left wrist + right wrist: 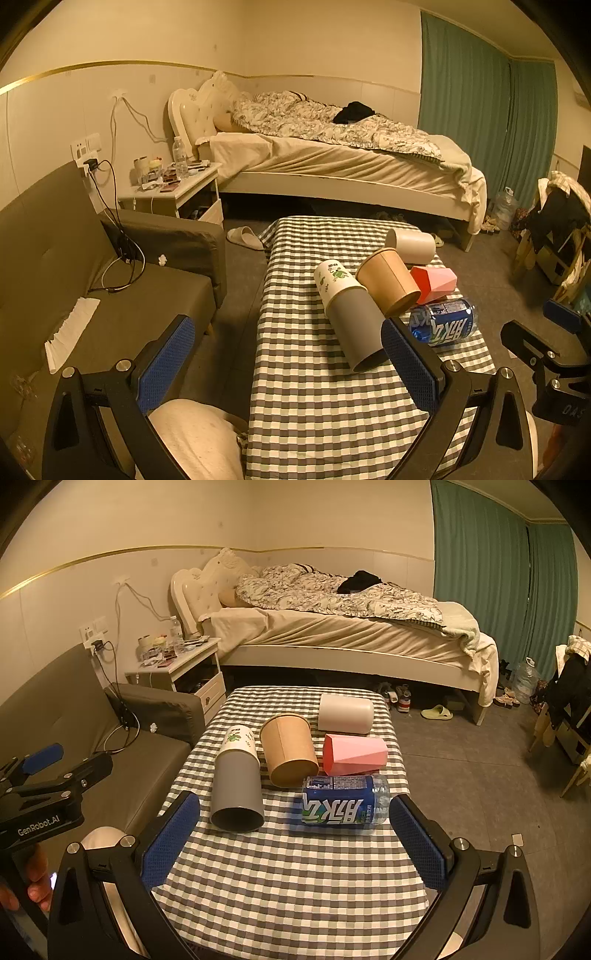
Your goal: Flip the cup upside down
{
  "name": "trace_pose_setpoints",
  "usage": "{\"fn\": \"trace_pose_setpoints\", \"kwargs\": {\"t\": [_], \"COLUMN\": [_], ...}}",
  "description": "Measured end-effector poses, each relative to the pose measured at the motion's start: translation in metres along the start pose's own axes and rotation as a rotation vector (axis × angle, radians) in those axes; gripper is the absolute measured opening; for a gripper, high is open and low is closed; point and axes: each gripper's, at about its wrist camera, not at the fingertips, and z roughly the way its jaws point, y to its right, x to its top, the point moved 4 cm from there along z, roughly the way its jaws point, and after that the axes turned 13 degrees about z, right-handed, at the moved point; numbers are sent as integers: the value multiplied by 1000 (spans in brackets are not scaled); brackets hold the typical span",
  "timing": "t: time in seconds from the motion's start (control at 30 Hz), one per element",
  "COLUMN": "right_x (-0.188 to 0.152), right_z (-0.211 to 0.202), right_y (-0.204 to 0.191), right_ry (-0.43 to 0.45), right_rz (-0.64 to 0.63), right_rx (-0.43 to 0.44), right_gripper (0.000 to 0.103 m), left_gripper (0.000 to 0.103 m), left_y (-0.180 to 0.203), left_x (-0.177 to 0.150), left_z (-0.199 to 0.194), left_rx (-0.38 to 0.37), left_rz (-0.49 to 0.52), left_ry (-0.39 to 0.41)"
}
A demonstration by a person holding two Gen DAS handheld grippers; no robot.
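My right camera lets me look into the dark open mouth of the gray cup point(236, 786), and it shows the whole pink cup point(354, 755) behind the blue bottle point(345, 800). My left camera sees these from the side, so the pink cup point(433, 282) is half hidden behind the brown paper cup point(388, 284), and the mouth of the gray cup point(351, 314) sits partly behind my finger. The left camera also shows the white paper point(70, 328) on the sofa point(122, 306), which the right camera does not show. Everything lies on the checked table point(295, 867). The gray cup is on its side at the left part of the table, with its mouth toward me. The brown paper cup point(288, 749) lies just beside it, and in the left camera they look like they touch. The white cup point(345, 714) lies at the far end of the table. The blue bottle lies on its side near the table's right edge. I count four cups and one bottle. My left tongs point(288, 362) are wide open and hold nothing; they hang over the table's left edge. My right tongs point(291, 842) are wide open too, with nothing in them, over the near part of the table. Beyond the table's far end are a bed point(332, 627) and a small nightstand point(184, 672).
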Motion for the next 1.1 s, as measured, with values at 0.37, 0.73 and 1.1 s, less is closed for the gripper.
{"fn": "trace_pose_setpoints", "kwargs": {"t": [0.37,0.73,1.1], "right_x": [-2,-2,-3], "right_z": [5,6,8], "right_y": [-2,-3,-6], "right_ry": [-8,-11,-11], "right_rz": [-4,-8,-12], "right_rx": [3,4,7], "right_gripper": [103,103,103], "left_gripper": [103,103,103], "left_y": [1,0,1], "left_x": [-2,-2,-6], "left_z": [1,2,6], "left_rx": [-2,-5,-7], "left_rz": [-1,-4,-6], "left_ry": [-7,-11,-11]}}
